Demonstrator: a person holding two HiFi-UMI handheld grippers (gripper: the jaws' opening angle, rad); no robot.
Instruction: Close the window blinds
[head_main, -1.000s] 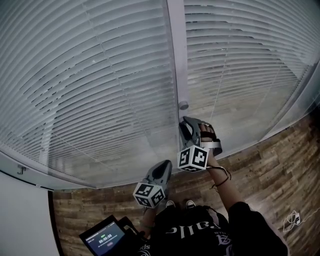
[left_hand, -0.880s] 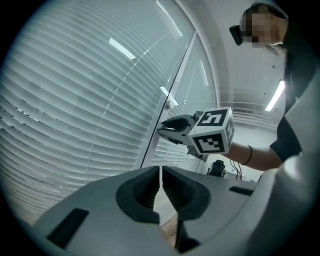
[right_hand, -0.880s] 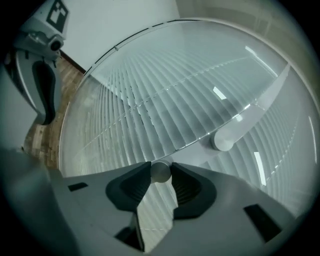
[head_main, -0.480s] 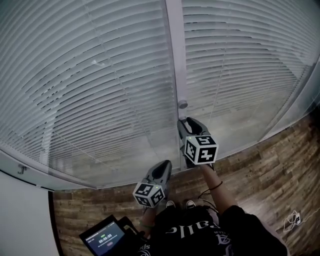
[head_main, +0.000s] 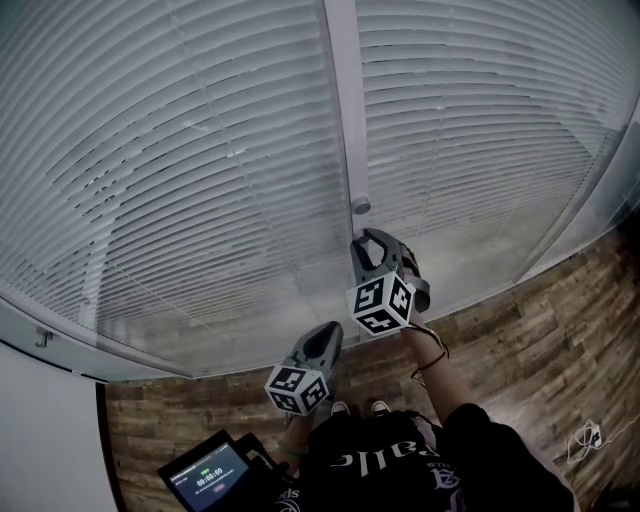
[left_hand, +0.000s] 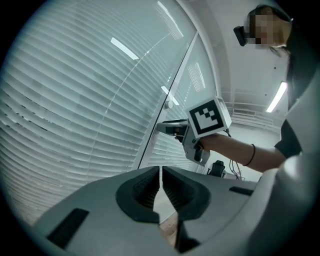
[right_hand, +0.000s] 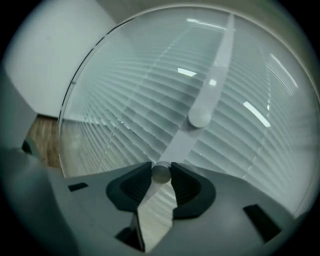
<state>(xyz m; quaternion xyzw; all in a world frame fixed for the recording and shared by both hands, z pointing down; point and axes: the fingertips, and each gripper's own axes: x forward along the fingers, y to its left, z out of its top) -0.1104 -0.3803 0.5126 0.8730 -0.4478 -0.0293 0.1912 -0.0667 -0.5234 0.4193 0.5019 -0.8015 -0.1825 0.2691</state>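
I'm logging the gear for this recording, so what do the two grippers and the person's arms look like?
Both the left gripper and right gripper are smooth grey plastic shells. Each claw has dark ribbed pads and each carries a white cube with black square markers. The person wears a black short-sleeved shirt with pale lettering and a thin dark band on the right wrist.

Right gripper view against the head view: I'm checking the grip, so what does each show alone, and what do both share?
Only the right gripper view: the small round grey knob between the right gripper's jaws, which have just been closing and touch it on both sides. Only the head view: the left gripper, the brown wood-plank floor and a small dark screen. Both: the white slatted window blinds, the pale vertical frame post and a second round grey knob higher on it.
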